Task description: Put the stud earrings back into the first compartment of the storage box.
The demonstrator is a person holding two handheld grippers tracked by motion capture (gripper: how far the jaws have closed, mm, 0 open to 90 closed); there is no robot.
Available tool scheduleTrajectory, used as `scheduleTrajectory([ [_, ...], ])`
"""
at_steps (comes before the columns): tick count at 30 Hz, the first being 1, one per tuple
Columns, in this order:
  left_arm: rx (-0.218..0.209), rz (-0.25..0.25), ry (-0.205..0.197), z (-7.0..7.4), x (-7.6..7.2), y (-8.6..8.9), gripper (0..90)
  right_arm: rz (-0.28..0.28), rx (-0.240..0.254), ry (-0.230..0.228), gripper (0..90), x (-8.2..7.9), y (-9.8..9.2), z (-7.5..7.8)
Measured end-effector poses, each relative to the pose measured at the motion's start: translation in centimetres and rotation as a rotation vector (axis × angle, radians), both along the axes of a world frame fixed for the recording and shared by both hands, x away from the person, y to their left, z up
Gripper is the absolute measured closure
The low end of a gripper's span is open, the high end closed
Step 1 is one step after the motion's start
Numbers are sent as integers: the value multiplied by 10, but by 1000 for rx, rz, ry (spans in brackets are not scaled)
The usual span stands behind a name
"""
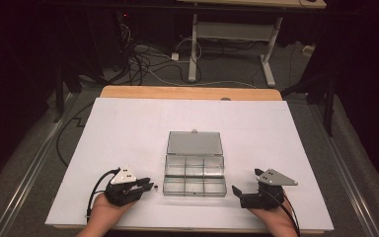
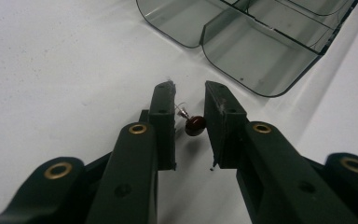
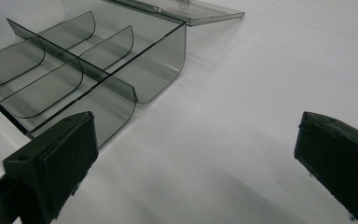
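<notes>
Left gripper (image 2: pixel 189 100) pinches a small dark red bead with wire lead (image 2: pixel 194 125), apparently touching both pads. The open clear compartment box (image 1: pixel 194 174) lies ahead of its tips, nearer cells seemingly empty. Right gripper (image 3: pixel 196 154) gapes wide, holding nothing, the box on its inner side.

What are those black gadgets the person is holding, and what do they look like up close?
Each hand holds a matt black gripper, left and right, topped by a grey three-cornered plate with small dots. A black cable trails from each. The two jaws are flat, blocky bars with brass-ringed pivots. No sleeves show.
</notes>
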State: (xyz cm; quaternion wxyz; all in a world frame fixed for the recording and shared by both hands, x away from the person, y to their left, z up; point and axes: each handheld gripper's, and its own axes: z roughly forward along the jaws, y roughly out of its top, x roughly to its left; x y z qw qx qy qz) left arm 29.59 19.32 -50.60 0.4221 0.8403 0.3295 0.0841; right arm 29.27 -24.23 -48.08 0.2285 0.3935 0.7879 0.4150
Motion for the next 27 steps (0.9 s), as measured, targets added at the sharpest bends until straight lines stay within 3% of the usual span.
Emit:
scheduleTrajectory([
  [10, -18, 5, 8, 1, 0, 4, 721, -12, -42, -3, 2, 0, -1, 1],
  [27, -73, 7, -18, 15, 1, 6, 721, -21, -19, 25, 2, 1, -3, -1],
])
